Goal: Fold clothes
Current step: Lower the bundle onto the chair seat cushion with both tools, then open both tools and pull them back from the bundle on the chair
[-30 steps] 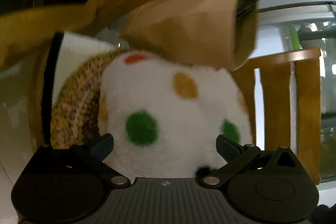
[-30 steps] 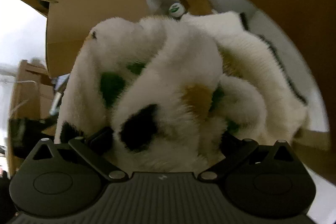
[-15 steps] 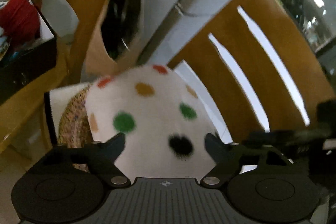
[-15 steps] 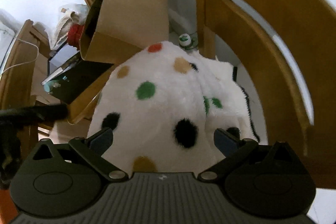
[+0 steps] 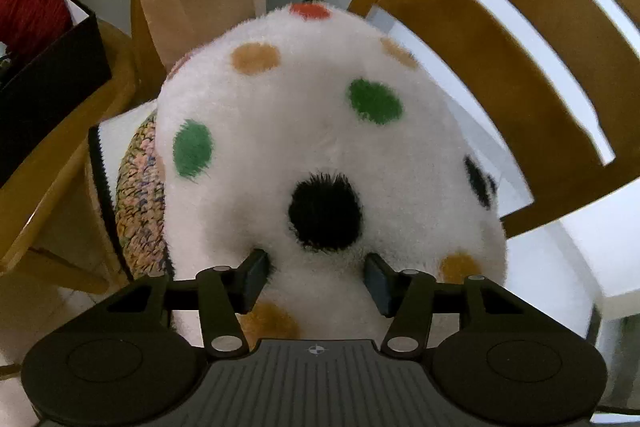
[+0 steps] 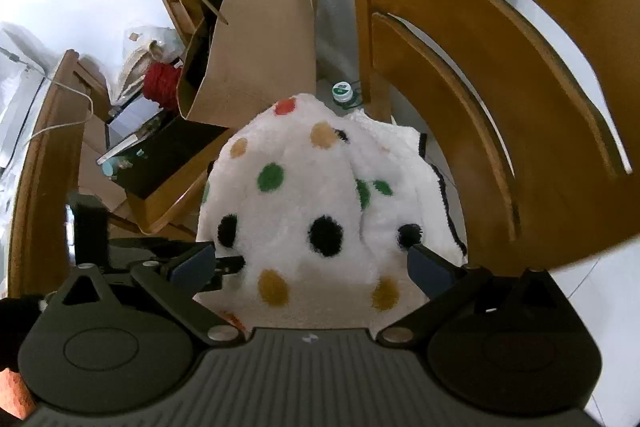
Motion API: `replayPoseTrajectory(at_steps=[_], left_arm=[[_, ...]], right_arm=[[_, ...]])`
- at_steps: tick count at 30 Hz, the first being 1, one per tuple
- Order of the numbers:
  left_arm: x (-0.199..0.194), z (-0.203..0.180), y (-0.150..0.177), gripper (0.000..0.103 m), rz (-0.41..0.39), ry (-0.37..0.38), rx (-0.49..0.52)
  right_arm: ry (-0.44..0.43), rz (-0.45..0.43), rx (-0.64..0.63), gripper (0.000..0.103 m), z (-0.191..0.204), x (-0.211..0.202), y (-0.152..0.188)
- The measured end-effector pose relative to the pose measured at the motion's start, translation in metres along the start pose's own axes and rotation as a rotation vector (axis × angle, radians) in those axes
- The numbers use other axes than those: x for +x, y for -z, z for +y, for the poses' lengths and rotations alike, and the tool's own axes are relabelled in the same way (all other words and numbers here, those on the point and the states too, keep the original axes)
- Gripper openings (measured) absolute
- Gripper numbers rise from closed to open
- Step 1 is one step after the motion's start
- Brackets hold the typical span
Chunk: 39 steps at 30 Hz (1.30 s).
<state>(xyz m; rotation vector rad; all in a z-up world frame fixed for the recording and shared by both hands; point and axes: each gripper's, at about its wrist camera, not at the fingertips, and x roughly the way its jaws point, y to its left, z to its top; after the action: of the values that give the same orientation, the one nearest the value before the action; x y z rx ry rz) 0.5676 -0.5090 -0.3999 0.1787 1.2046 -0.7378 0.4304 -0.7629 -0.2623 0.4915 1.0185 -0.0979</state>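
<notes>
Fleece garment (image 5: 320, 131), white with green, black, tan and red dots, lies heaped on the seat of a wooden chair (image 5: 516, 39), on top of a multicoloured knit piece (image 5: 138, 195) that peeks out at its 9 o'clock. Left gripper (image 5: 316, 277) is clenched on a fold of the fleece, both pads pressed into the pile just below a black dot. Right gripper (image 6: 312, 263) is spread wide, its fingers straddling the near edge of the garment without pinching it. At 11 o'clock from the heap a brown paper bag (image 6: 248, 51) stands open-mouthed, with something dark inside that cannot be made out. Further round at 10 o'clock a black box (image 5: 44, 75) holds a ball of red yarn (image 5: 30, 11). The chair's slatted back curves close along the garment from 12 to 3 o'clock. A small green-and-white bottle cap (image 6: 343, 91) shows beyond the heap at 12 o'clock, near the chair post.
</notes>
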Motion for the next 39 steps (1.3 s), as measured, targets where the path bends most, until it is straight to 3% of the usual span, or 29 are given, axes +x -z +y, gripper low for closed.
replayPoseTrajectory(at_steps=[8, 16, 30, 39], left_arm=[[-0.068, -0.019, 0.015, 0.067, -0.145, -0.027, -0.083], [-0.16, -0.085, 0.054, 0.074, -0.309, -0.102, -0.13], [-0.319, -0.221, 0.171, 0.09, -0.558, -0.288, -0.249], [-0.402, -0.294, 0.246, 0.103, -0.678, -0.399, -0.27]], right_arm=[[-0.041, -0.068, -0.068, 0.103, 0.009, -0.04, 0.019], [-0.101, -0.145, -0.175, 0.103, 0.019, -0.107, 0.045], [-0.192, -0.262, -0.448, 0.103, 0.031, -0.244, 0.112], [-0.189, -0.348, -0.554, 0.103, 0.036, -0.327, 0.172]])
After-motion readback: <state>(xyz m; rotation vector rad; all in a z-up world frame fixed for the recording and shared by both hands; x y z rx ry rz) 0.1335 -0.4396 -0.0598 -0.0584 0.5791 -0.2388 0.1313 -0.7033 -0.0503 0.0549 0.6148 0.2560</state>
